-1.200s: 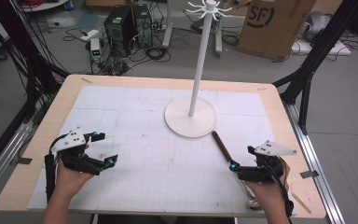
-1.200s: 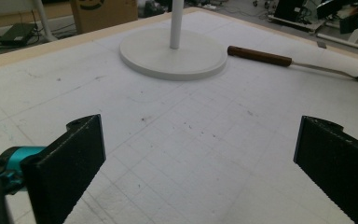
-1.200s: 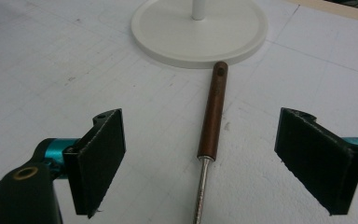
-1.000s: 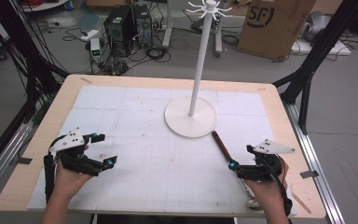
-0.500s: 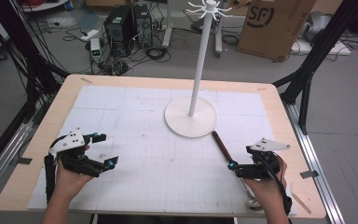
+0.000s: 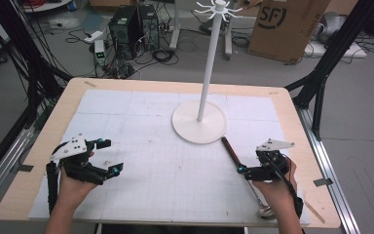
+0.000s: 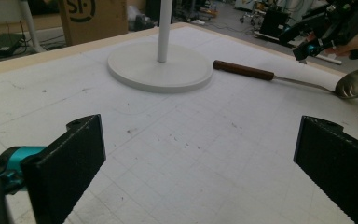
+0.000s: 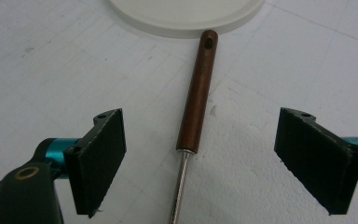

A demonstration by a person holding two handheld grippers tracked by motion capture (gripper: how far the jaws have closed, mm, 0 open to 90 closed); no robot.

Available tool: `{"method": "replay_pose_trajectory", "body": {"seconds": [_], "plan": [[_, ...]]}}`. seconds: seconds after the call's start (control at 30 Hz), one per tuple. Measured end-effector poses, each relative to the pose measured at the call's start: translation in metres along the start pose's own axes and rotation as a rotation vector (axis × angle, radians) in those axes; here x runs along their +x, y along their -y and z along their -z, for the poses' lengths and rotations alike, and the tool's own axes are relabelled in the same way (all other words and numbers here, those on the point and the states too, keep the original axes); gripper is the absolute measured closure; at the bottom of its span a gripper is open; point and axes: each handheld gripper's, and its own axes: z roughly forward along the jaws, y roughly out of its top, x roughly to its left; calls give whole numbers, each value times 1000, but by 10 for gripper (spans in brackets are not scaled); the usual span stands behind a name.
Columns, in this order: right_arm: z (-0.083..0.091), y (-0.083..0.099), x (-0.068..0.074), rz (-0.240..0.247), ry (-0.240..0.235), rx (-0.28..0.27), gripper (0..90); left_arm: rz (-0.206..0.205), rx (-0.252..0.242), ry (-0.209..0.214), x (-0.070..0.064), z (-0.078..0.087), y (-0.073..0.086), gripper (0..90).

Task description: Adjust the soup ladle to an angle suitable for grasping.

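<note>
On the pale wooden tabletop (image 6: 297,122) covered by a white gridded mat (image 6: 165,161), a long ladle with a brown wooden handle and a steel bowl (image 6: 232,150) lay at about four o'clock from the round base of the white hook stand (image 6: 199,122), its handle end just beside that base and its bowl toward the person's edge. The right tool (image 6: 251,165) hovered over the ladle's shaft with its jaws spread wide, gripping nothing; from the high view the hand hid much of the shaft, and the bowl peeked out below the wrist at five o'clock. The right gripper view supplied what the high view could not: the ladle's handle (image 8: 196,93) ran up the middle toward twelve o'clock, between the two black jaws and clear of both, with a small hole near its tip and the thin steel shaft starting at its lower end. The left tool (image 6: 106,157) sat well apart at the tabletop's eight o'clock, its jaws likewise wide and empty. The left gripper view looked across the mat and showed the whole ladle (image 7: 279,77) side-on, with its shiny bowl toward three o'clock, below the right tool (image 7: 307,46) at two o'clock, and the stand's base (image 7: 161,70) at twelve o'clock.
</note>
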Motion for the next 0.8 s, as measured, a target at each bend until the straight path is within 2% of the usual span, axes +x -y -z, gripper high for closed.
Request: {"method": "replay_pose_trajectory", "body": {"seconds": [0.13,0.23,0.3,0.5,0.57,0.63,0.7,0.8], "plan": [[-9,1,-4,8,3,54,163,0,25,-4,1,-3,3,26],[-15,1,-7,-7,-16,105,236,-2,31,-5,1,-5,4,25],[-18,2,-8,-15,-27,138,249,-1,38,-4,2,-5,4,25],[-26,1,-6,-8,-43,226,372,1,49,-4,3,-6,5,26],[-28,2,-5,-2,-48,240,398,4,46,-4,3,-6,6,25],[-30,3,-5,2,-66,257,484,3,47,-3,3,-6,6,26],[-32,4,-5,8,-77,272,514,0,49,-3,3,-6,6,26],[-34,5,-4,17,-73,309,573,0,50,-2,3,-6,6,26]]}}
